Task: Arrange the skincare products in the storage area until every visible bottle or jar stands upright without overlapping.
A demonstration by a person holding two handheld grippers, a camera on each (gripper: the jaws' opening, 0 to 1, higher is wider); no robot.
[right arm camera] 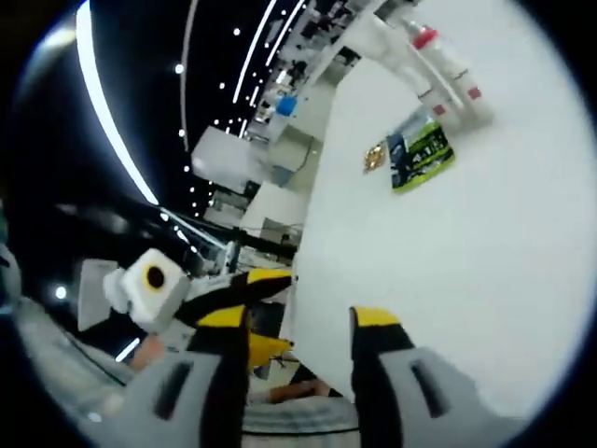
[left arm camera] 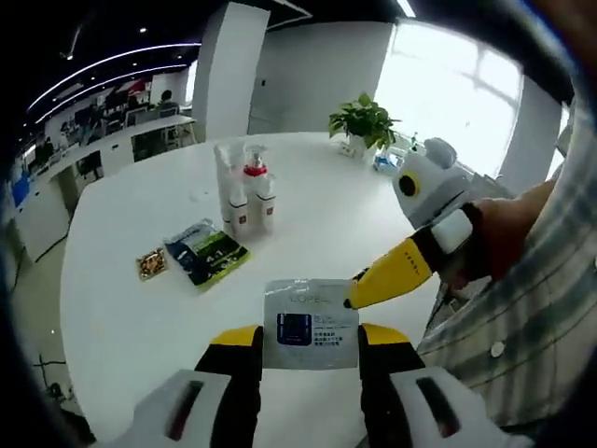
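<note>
A: Left claw [left arm camera: 310,347] closed on white sachet [left arm camera: 311,324], held above near edge of tabletop [left arm camera: 121,308]. Right claw [right arm camera: 297,327] open, empty; seen touching sachet's right edge.

B: Advised: keep sachet level, set down well apart from bottles [left arm camera: 246,196] standing upright at far centre.

A: Noted nearby: green packet [left arm camera: 207,252] and small brown packet [left arm camera: 151,263] lying flat, left of bottles. Potted plant [left arm camera: 363,122] far right; no obstruction.

White flat sachet with blue label [left arm camera: 311,325] stood upright, pinched. Three white bottles, one red-collared [left arm camera: 247,194], stood clustered upright mid-table.
</note>
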